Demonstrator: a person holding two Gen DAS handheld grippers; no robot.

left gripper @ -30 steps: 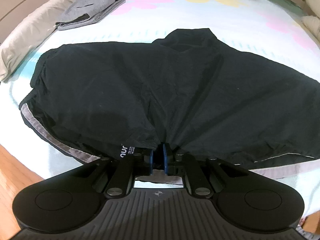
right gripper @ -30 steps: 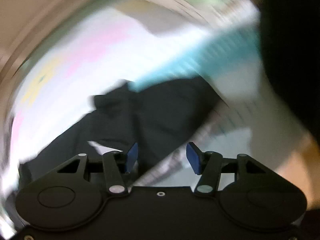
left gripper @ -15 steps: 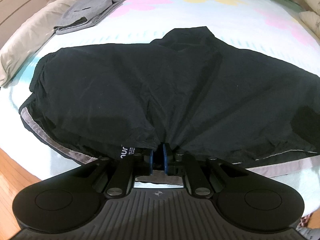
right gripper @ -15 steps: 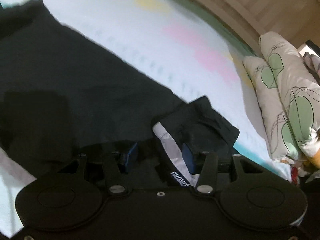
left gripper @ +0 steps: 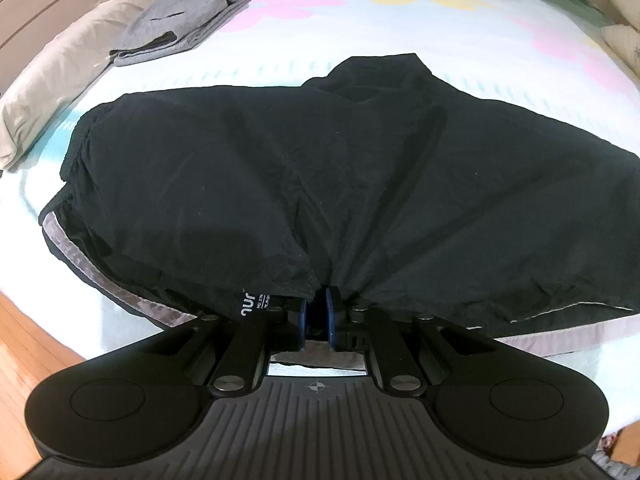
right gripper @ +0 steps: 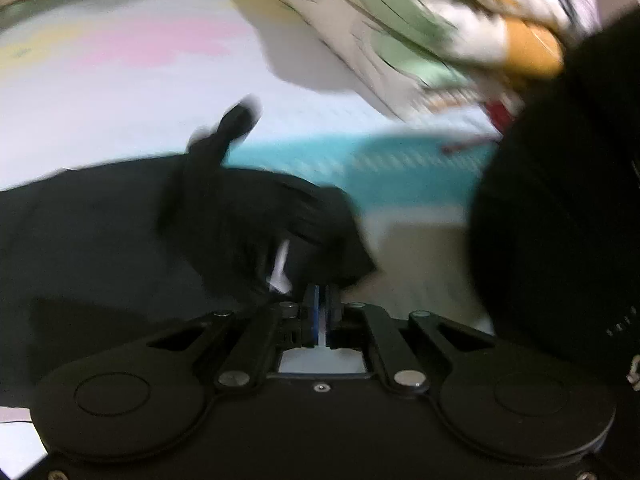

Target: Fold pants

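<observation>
Flower-print bed sheet [left gripper: 400, 20] fills the left wrist view. Black pants [left gripper: 320, 180] lie spread across its centre, grey side stripe along the near edge from 8 to 4 o'clock. White pillow [left gripper: 52, 80] at 10 o'clock, folded grey garment [left gripper: 188, 20] at 11. Left gripper [left gripper: 316, 312] at 6 o'clock, blue pads pinched on the pants' near edge. Right wrist view blurred: right gripper [right gripper: 321, 312] clamped narrow on bunched black fabric; leaf-print pillows [right gripper: 400, 40] at 1 o'clock.

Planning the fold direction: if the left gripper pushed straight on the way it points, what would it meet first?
The black pants themselves: the left gripper has its jaws shut on their near edge, so it would bunch that cloth over the bed sheet. Nothing else shows in line.
</observation>
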